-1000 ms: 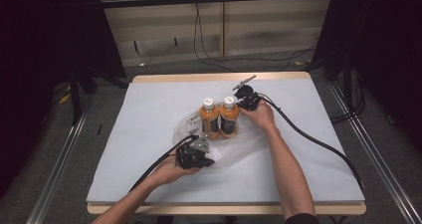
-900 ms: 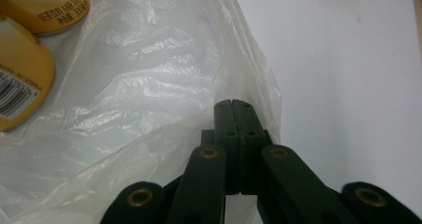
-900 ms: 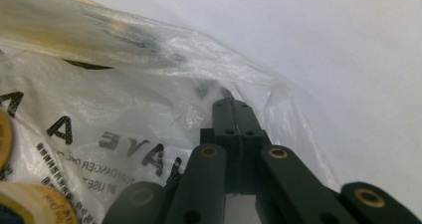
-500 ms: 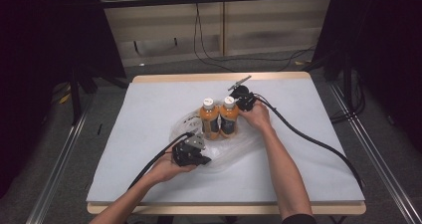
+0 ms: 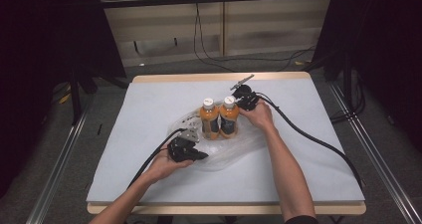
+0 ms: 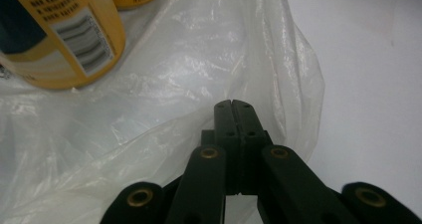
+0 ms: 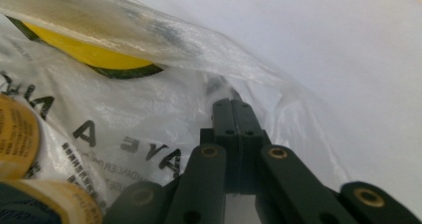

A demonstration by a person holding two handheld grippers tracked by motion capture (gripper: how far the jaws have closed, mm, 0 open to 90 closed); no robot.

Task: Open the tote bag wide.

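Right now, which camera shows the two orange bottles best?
The high view: both bottles stand whole, side by side on the bag. The left gripper view shows their lower parts; the right gripper view shows labels blurred through plastic.

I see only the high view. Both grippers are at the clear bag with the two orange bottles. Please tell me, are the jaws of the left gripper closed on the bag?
Observer: Yes. In the left gripper view the left gripper has its jaws pressed together with a fold of the plastic bag pinched at the tips.
Operator: And the right one? The hand covers it for me.
Observer: The right gripper is also shut on the bag film, at an edge that lies against the white table cover.
Operator: Can you read anything on the bag?
Observer: The right gripper view shows black printed letters on the film, mirrored, so I cannot read the words.
Operator: Do the bottles stand inside the bag?
Observer: The bottles stand upright on its film, with loose plastic around their bases.
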